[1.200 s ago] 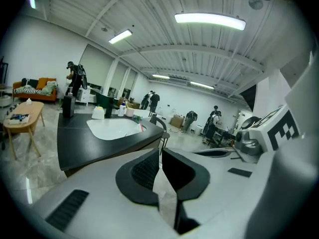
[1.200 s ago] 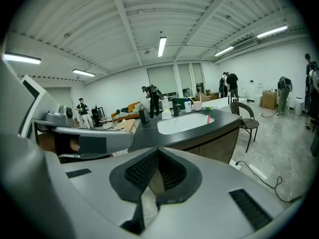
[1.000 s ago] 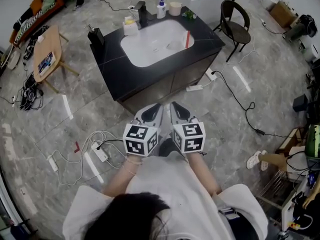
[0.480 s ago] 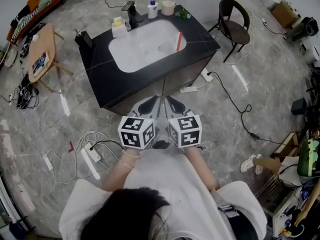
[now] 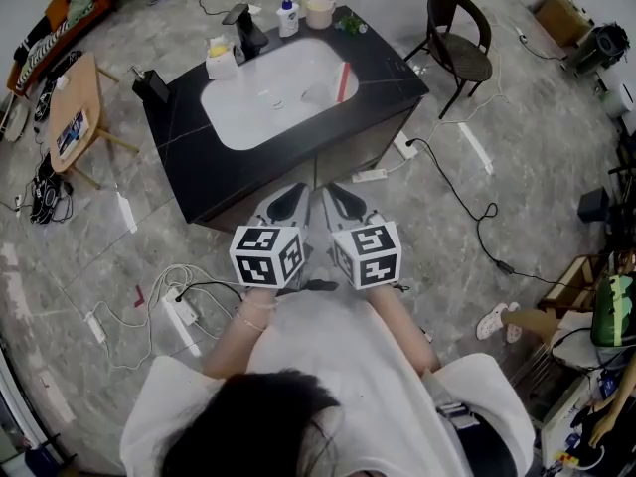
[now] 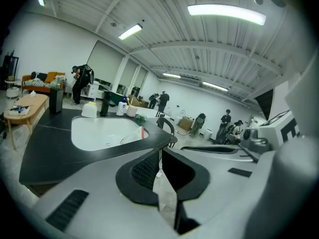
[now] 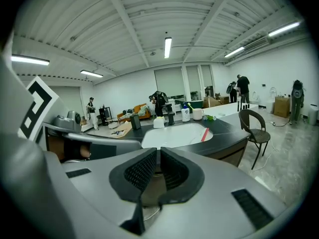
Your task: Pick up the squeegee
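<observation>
Poster: Sink counter [image 5: 199, 157] has slid left in the head view since a second ago. Squeegee grabbed yet?

Reply: nope, nothing's done so far. Left gripper [image 6: 159, 156] and right gripper [image 7: 157, 156] are both pinched closed on nothing, well short of it. I think the squeegee [image 5: 342, 80] is that red strip leaning at the basin's right edge, but it's too small to be sure tbh.

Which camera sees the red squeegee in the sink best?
The head view: it looks down on the whole squeegee in the sink. The right gripper view shows a thin red strip; the left gripper view, just a red speck.
</observation>
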